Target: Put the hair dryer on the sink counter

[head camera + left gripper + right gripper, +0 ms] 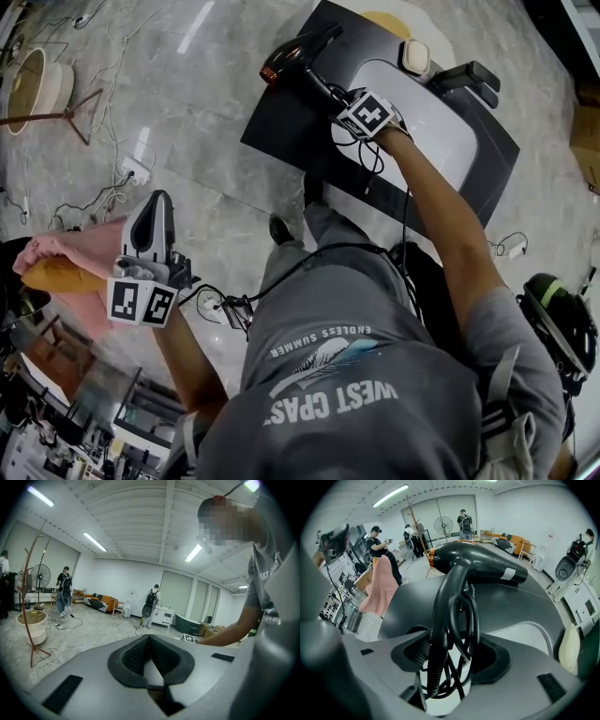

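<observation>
Only the head view shows the whole black table (281, 131): a flat dark slab with a smooth white basin (441, 131) sunk into it, on a grey marbled floor (206, 84). The glossy black hair dryer (298, 58), with a copper ring at its rear end, rests on the table's dark part beside the basin. Only the right gripper view shows the right gripper (452, 656) closely. Its jaws stand apart, with the dryer's handle and looped cord between them, the handle close to one ribbed pad. The left gripper view shows the left gripper (149, 641) with jaws together on nothing, pointing into the room. There, a round white tub (32, 623) holds something pale brown.
</observation>
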`<state>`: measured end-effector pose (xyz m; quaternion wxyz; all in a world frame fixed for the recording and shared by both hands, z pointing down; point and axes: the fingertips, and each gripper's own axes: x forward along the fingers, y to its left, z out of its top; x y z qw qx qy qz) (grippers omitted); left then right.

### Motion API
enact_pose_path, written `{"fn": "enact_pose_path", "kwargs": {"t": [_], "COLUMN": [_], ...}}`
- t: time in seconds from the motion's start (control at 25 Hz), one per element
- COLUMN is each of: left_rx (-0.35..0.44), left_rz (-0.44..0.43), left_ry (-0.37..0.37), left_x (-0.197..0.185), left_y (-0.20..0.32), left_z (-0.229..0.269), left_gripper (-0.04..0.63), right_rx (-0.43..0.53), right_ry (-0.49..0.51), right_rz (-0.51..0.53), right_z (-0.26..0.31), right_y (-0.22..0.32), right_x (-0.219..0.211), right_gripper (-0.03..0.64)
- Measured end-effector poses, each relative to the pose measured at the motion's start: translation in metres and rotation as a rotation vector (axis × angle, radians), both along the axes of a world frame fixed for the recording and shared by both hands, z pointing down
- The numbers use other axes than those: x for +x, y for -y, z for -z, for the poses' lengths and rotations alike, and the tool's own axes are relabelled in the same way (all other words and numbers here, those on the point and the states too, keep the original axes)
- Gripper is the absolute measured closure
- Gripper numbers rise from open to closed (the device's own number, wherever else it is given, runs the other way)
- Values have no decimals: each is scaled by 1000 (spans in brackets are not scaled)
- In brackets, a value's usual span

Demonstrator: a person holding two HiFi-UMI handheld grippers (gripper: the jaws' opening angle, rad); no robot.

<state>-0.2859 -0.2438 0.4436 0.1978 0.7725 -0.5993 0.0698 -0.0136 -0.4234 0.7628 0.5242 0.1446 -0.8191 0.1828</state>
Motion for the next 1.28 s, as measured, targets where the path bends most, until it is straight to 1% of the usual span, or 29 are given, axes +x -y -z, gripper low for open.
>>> {"fn": "enact_pose_path", "kwargs": {"t": [0.08, 0.2, 0.28, 0.48, 0.56, 0.64, 0.8, 0.92, 1.08, 1.2, 1.28], "left_rx": [8, 27, 35, 45, 48, 52, 64, 79, 99, 116, 137], "left_rz": [-6, -25, -26, 29, 38, 51, 67, 74, 81, 78, 66], "left_ry": [0, -14, -18, -7, -7, -6, -7, -8, -3, 2, 2], "left_x": [2, 11, 12, -8, -13, -17, -25, -35, -45, -47, -44], "left_y": [-4, -4, -5, -33, -43, -52, -67, -79, -92, -94, -93], "left_z": [2, 1, 1, 9, 11, 13, 19, 25, 33, 41, 48], "left_gripper": [578, 578, 578, 578, 578, 578, 578, 578, 579, 578, 578], "right_rx": [2, 15, 15, 12, 26, 39, 67, 97, 113, 161, 166], "right_ry": [-82, -178, -219, -292, -312, -319, -325, -297, -251, -260, -181], "right_rz": [33, 52, 44, 73, 46, 7, -52, -69, -81, -106, -121], "right_z": [-1, 6, 16, 12, 3, 0, 11, 28, 48, 72, 91], "right_y": [-2, -3, -3, -6, -3, 2, 7, 6, 1, 3, -1], "right_x": [5, 25, 33, 15, 16, 19, 25, 22, 14, 18, 12], "right_gripper": [317, 304, 301, 290, 282, 281, 279, 281, 279, 279, 281]}}
